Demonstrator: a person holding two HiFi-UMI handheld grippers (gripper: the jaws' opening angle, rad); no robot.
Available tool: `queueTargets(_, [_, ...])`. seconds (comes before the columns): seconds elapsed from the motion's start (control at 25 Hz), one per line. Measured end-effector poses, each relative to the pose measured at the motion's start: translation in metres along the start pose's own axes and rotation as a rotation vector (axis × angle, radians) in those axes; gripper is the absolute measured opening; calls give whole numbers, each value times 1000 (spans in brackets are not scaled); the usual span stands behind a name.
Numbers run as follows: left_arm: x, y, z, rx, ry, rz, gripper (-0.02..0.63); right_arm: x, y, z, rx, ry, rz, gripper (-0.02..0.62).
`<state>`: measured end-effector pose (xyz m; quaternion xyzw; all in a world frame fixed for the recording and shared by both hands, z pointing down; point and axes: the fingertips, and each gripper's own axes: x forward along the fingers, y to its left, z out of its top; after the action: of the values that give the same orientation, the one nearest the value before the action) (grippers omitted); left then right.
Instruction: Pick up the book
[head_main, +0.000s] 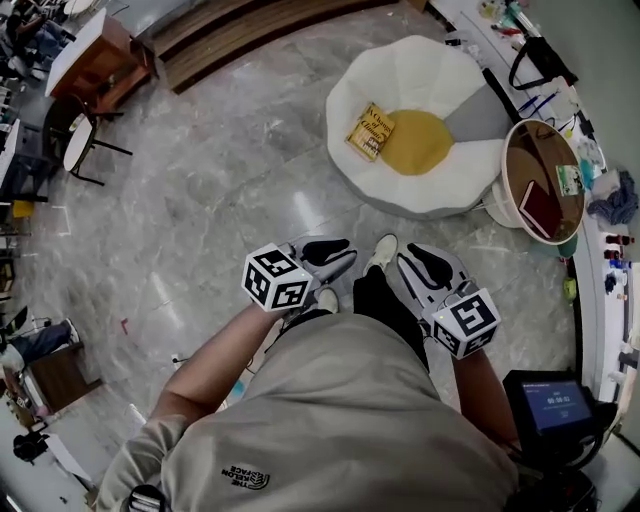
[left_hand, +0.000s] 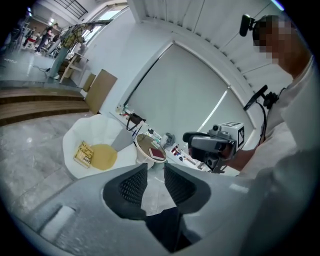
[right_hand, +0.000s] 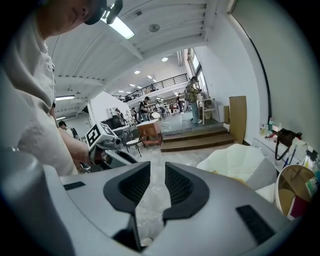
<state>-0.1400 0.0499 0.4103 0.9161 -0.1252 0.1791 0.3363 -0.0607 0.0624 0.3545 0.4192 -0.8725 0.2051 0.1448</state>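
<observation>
While both pairs of my jaws hang empty above the floor (head_main: 200, 200), step in hand: closing in on the book (head_main: 370, 131); I judge the pickup itself not yet begun.
Left jaws: on my left gripper (head_main: 340, 257) they stand apart by a narrow gap, with nothing between them.
Right jaws: on my right gripper (head_main: 415, 265) they are likewise parted a little, and only floor shows through the gap.
Book: yellow cover, lying flat and a bit skewed on a white petal-shaped cushion (head_main: 410, 70), just beside its yellow centre (head_main: 415, 142).
Book versus jaws: well apart. In the head view it lies ahead of both grippers. In the left gripper view it sits up and to the left of my gap, so I am not lined up on it.
Doing it well: I should get near first, swing 1 gripper until the book's free edge sits in the gap, part those jaws wider than the cover is thick, and come in low along the cushion.
Likely snag: the cushion looks soft, so pressing down may sink the book instead of getting 1 jaw under it.
Possible mix-up: a dark red flat thing (head_main: 543, 205) lies on the round desk (head_main: 530, 160) beside the cushion. I take the yellow one as my target.
</observation>
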Motion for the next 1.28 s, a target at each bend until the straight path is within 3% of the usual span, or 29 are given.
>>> queueTargets(0.28, [76, 69, 32, -68, 63, 64, 97, 9, -104, 22, 33, -9, -15, 97])
queueTargets(0.56, [153, 152, 59, -150, 81, 90, 106, 24, -193, 15, 94, 19, -20, 97])
queueTargets(0.72, [184, 213, 42, -198, 137, 120, 115, 36, -214, 1, 134, 61, -31, 97])
queueTargets(0.96, [216, 339, 13, -323, 193, 184, 124, 76, -237, -21, 210, 134, -67, 97])
queueTargets(1.28, [255, 485, -35, -380, 278, 236, 147, 149, -254, -63, 327, 198, -80, 97])
